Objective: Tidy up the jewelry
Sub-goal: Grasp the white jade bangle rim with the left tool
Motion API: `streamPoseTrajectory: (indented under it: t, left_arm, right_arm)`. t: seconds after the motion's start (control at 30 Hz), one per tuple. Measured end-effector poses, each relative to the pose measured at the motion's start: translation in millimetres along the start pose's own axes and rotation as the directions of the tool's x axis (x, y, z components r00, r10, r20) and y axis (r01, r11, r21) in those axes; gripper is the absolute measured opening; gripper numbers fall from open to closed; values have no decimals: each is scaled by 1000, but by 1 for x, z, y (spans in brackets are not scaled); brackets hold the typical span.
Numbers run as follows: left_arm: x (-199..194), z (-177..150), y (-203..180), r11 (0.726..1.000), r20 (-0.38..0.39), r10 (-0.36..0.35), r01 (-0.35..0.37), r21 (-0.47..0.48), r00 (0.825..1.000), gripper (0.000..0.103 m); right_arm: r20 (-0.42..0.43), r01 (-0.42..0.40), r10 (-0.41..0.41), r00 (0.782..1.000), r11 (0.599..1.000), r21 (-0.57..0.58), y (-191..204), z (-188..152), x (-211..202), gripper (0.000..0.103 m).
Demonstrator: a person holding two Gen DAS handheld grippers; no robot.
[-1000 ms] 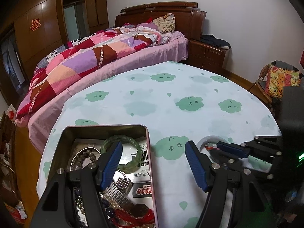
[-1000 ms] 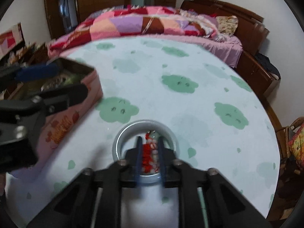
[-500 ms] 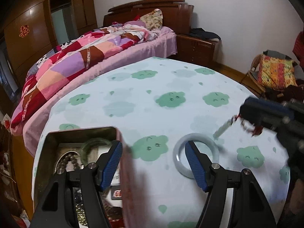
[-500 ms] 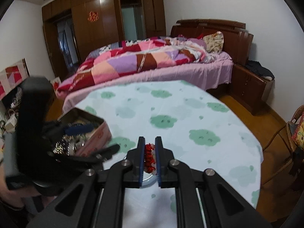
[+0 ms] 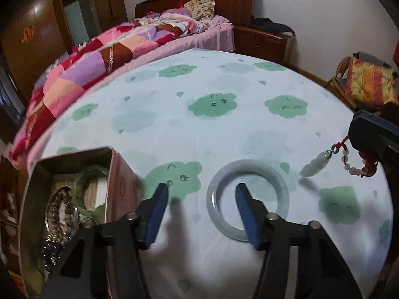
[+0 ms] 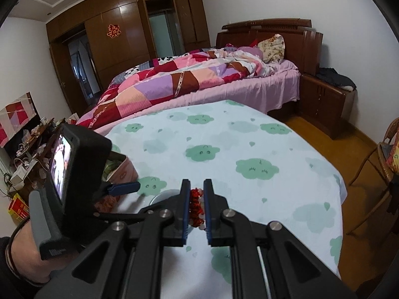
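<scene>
Bedroom table [image 5: 224, 129]: right gripper [image 6: 197, 209] pinches the bracelet [image 6: 195, 208] aloft for carrying; left gripper [image 5: 200, 199], spread, straddles the bangle's [image 5: 249, 199] nine-o'clock rim; tin [image 5: 74, 199] at nine o'clock.

Round table [image 5: 174, 129], covered by a pale blue cloth printed with green cloud faces and small green hearts; the cloth hangs over the rim on the far and right sides.

Items lying directly on it:
- One open rectangular tin [image 5: 122, 182], pink-sided, at the near left edge. It holds mixed jewelry: a green bangle, bead strings and a metal watch band.
- One pale grey-green jade bangle [image 5: 249, 199], flat on the cloth near the near edge, just right of the tin and apart from it.

Remaining surface toward the far edge shows only the printed cloth.
</scene>
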State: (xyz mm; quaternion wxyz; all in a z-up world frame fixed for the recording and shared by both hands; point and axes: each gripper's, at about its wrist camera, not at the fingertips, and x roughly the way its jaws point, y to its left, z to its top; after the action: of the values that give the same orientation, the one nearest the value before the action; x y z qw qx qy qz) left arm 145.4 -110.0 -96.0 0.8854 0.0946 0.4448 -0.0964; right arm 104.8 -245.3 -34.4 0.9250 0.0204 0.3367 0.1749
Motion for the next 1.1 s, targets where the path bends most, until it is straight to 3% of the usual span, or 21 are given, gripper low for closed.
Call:
streamPoseTrajectory:
  t: [0.03,0.07,0.17,0.53,0.87,1.1]
  left_arm:
    - [1,0,-2,1000,-5,-3,3,16,1000,37]
    - [5,-1,-2,999,-35,-40,40,11,999,15]
    - [5,-4,-2,997,-35,-77,77,16,996,10]
    - [-40,-7,13,987,67,-158,159,-16,985,10]
    - [-99,-15,70,988,167,-120,134,-72,979,10]
    - [-122,-32,117,990,195,-49,74,-121,980,10]
  right_arm:
    - [-1,-2,2,1000,1000,5,0,-1,1,12]
    - [-1,-3,3,1000,1000,7,0,-1,1,12]
    - [1,-2,2,1000,1000,7,-1,-2,-1,12]
    - [28,7,-7,1000,1000,8,0,2,-10,12]
    - [55,-38,41,998,998,-43,31,14,-18,12]
    - [48,-109,115,992,988,-106,71,23,-15,12]
